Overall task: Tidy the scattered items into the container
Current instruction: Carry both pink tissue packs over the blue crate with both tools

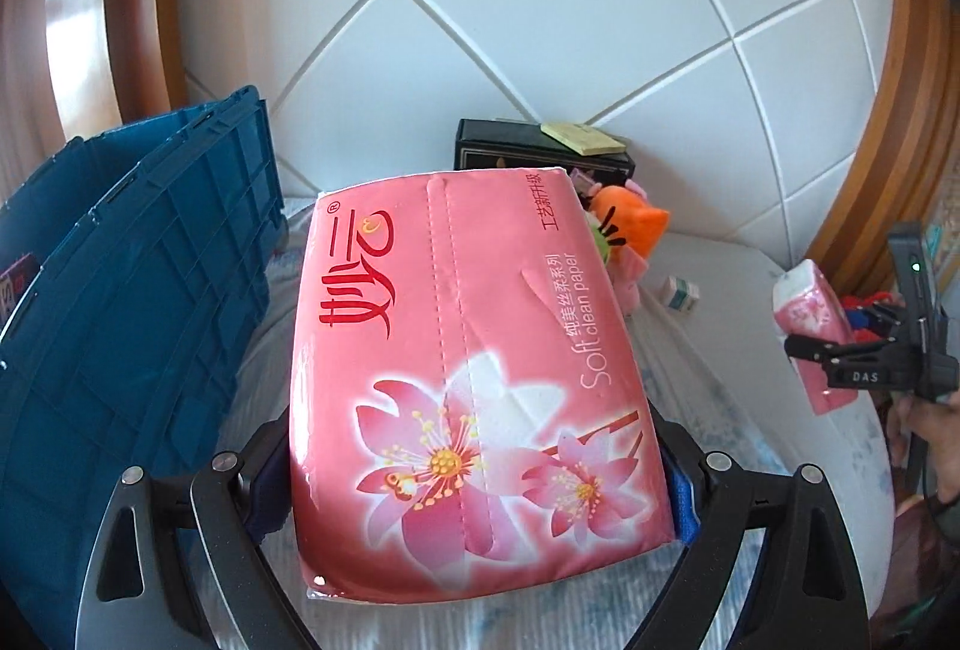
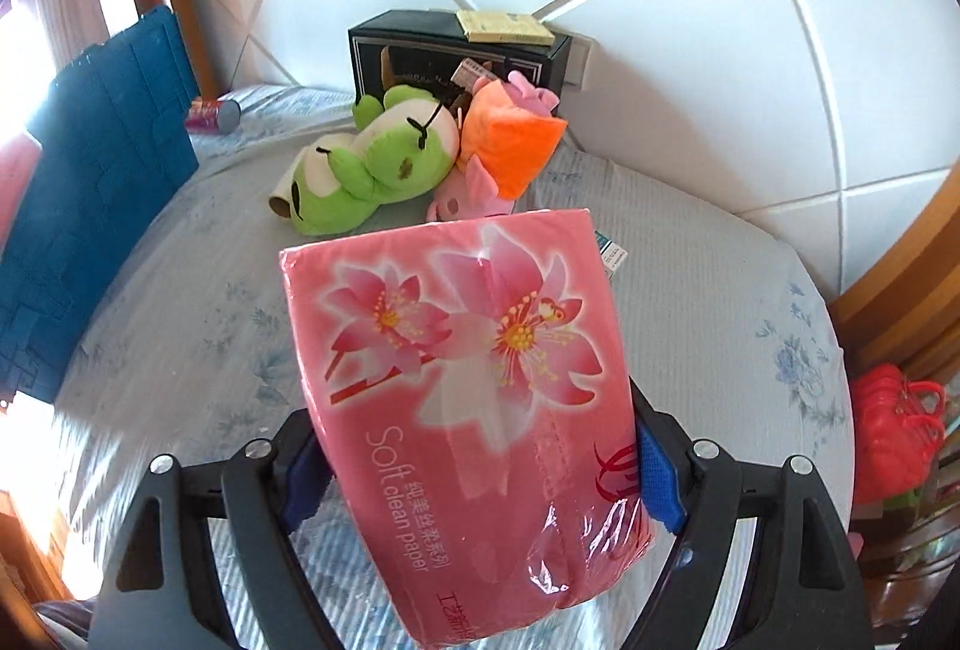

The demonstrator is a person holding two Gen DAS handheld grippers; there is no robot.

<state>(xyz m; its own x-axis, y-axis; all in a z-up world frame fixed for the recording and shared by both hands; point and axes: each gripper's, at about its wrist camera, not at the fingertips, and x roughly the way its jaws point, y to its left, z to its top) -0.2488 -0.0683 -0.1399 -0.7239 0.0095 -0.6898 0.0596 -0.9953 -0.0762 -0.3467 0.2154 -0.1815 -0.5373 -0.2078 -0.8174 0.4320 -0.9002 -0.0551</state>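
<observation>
The left gripper (image 1: 474, 470) clamps a pink flowered tissue pack (image 1: 468, 362) beside the blue ribbed plastic crate (image 1: 138, 290); the right gripper (image 2: 480, 464) clamps another pink flowered pack (image 2: 474, 386) (wrapper crinkled), farther from that crate.

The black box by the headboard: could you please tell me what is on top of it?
A yellowish pad lies flat on the black box. The plush toys cover the box's lower front, so that part is hidden.

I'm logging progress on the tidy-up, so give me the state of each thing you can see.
Left gripper: shut on left tissue pack, lifted.
Right gripper: shut on right tissue pack, lifted.
Blue crate: on bed.
Green plush: lying on bed.
</observation>
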